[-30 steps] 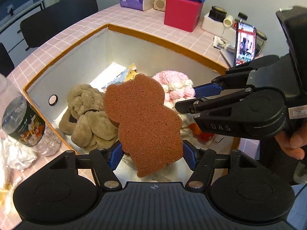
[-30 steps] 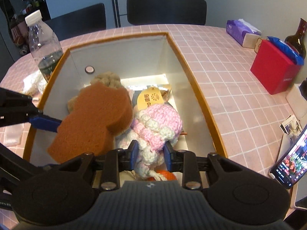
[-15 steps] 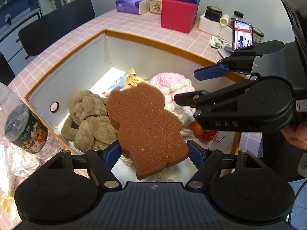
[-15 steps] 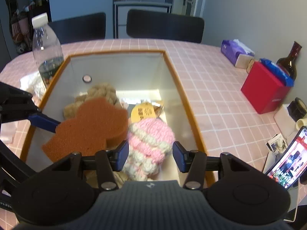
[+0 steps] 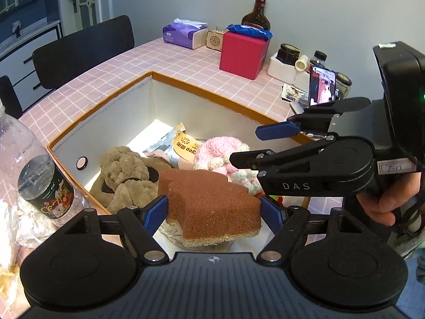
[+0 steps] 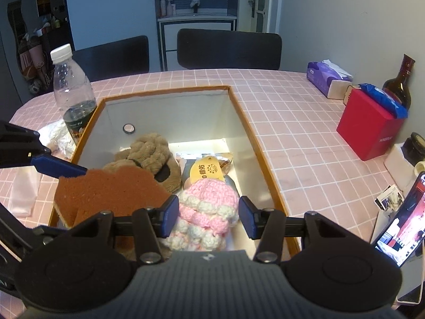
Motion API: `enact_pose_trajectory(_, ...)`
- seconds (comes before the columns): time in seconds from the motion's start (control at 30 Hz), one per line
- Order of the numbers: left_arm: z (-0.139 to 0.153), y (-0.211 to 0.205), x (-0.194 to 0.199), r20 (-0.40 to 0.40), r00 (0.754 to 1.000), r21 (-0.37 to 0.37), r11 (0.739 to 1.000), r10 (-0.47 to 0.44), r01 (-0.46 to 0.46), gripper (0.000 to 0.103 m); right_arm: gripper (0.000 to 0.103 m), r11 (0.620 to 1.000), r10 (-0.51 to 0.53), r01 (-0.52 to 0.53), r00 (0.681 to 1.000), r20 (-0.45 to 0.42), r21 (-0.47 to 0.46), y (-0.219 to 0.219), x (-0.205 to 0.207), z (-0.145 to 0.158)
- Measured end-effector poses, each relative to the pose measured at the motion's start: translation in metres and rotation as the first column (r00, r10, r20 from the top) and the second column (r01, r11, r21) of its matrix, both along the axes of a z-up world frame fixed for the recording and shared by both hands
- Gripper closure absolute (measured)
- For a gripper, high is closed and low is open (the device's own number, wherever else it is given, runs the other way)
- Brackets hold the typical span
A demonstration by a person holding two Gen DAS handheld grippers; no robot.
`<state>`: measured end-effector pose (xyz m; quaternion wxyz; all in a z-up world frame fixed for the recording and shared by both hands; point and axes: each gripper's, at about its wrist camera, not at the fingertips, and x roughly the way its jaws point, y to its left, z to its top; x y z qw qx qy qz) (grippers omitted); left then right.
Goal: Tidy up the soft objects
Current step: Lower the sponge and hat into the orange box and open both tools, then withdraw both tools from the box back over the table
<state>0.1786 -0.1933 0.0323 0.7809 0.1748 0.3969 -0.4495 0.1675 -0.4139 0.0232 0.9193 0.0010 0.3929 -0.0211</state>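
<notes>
A brown bear-shaped sponge (image 5: 212,204) (image 6: 106,194) lies flat on the pile at the near end of an orange-rimmed white box (image 5: 212,98) (image 6: 247,133). My left gripper (image 5: 213,211) is open with the sponge lying loose between its jaws; in the right wrist view only one of its blue fingers (image 6: 58,167) shows. My right gripper (image 6: 208,219) (image 5: 255,145) hangs open above a pink-and-white crochet piece (image 6: 209,207) (image 5: 220,154) in the box, its pads clear of the yarn. A beige plush toy (image 5: 124,175) (image 6: 151,154) and a snack packet (image 5: 186,146) (image 6: 209,171) also lie inside.
A water bottle (image 5: 39,180) (image 6: 71,87) stands left of the box by crumpled wrappers. A red box (image 5: 243,53) (image 6: 369,125), a tissue pack (image 5: 183,36) (image 6: 326,77), a propped phone (image 5: 321,85) (image 6: 401,228) and jars sit to the right. A hand (image 5: 382,202) holds the right gripper.
The left jaws widened and the sponge tipped from upright to flat. The right jaws opened off the pink crochet piece. Both grippers drew up and back a little.
</notes>
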Motion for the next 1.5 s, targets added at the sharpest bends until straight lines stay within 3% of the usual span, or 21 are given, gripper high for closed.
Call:
enact_pose_trajectory(0.17,-0.003,0.003,0.005,-0.018,1.0,-0.013,1.0,0.023,-0.023,0.013,0.053,1.0,0.003,-0.003,1.0,-0.009,0.0,0.0,0.001,-0.002)
enact_pose_trajectory(0.2,0.0,0.006,0.004,-0.002,0.999,-0.033,0.999,0.038,-0.038,0.027,0.053,1.0,0.002,-0.002,1.0,-0.007,-0.001,0.0,0.001,-0.002)
enact_pose_trajectory(0.3,0.006,0.005,-0.004,0.122,0.991,-0.039,0.998,0.053,-0.048,0.033,0.053,1.0,-0.004,0.004,1.0,-0.001,-0.001,-0.001,0.001,-0.001)
enact_pose_trajectory(0.33,0.005,0.002,-0.006,0.135,0.99,-0.022,0.999,0.047,-0.045,0.042,0.053,1.0,-0.005,0.005,1.0,-0.001,-0.002,-0.001,0.001,-0.001)
enact_pose_trajectory(0.4,0.003,0.0,-0.01,0.172,0.982,-0.042,0.996,0.08,-0.074,0.043,0.053,1.0,-0.003,0.003,1.0,-0.004,-0.003,-0.001,0.001,-0.001)
enact_pose_trajectory(0.5,0.004,-0.002,-0.019,0.288,0.953,-0.083,0.994,0.097,-0.077,0.044,0.053,1.0,-0.003,0.003,1.0,-0.004,-0.006,0.0,0.001,-0.002)
enact_pose_trajectory(0.6,0.002,-0.007,-0.021,0.326,0.939,-0.095,0.992,0.106,-0.079,0.045,0.056,1.0,-0.005,0.004,1.0,-0.003,-0.008,0.0,0.001,-0.001)
enact_pose_trajectory(0.73,-0.022,-0.016,-0.012,0.201,0.977,0.011,0.997,0.068,-0.071,0.041,0.056,1.0,-0.013,0.013,1.0,-0.011,-0.02,-0.002,0.002,-0.003)
enact_pose_trajectory(0.8,-0.031,-0.017,-0.01,0.18,0.981,0.053,0.996,0.065,-0.076,0.037,0.056,1.0,-0.007,0.007,1.0,-0.013,-0.009,-0.002,0.002,-0.003)
enact_pose_trajectory(0.9,-0.035,-0.014,-0.003,0.085,0.995,0.075,0.996,0.05,-0.056,0.027,0.056,0.999,0.019,-0.018,1.0,-0.01,0.029,0.001,0.001,-0.002)
enact_pose_trajectory(1.03,-0.034,-0.013,-0.006,0.089,0.996,0.102,0.995,-0.008,-0.001,0.012,0.058,0.984,0.076,-0.072,0.997,-0.021,0.164,0.0,0.002,-0.004)
enact_pose_trajectory(1.1,-0.036,-0.012,-0.01,0.098,0.995,0.108,0.994,-0.031,0.02,0.011,0.071,0.965,0.102,-0.093,0.995,-0.023,0.245,-0.001,0.003,-0.005)
enact_pose_trajectory(1.2,-0.037,-0.011,-0.014,0.104,0.993,0.109,0.993,-0.051,0.04,0.011,0.08,0.936,0.128,-0.113,0.992,-0.022,0.332,0.0,0.004,-0.006)
enact_pose_trajectory(1.37,-0.033,-0.004,-0.021,0.06,0.993,0.084,0.991,-0.105,0.1,0.011,0.085,0.933,0.168,-0.141,0.984,-0.052,0.332,0.01,0.006,-0.012)
enact_pose_trajectory(1.5,-0.024,0.009,-0.025,0.063,0.994,0.046,0.995,-0.093,0.09,0.011,0.085,0.945,0.17,-0.122,0.976,-0.138,0.303,0.018,0.011,-0.025)
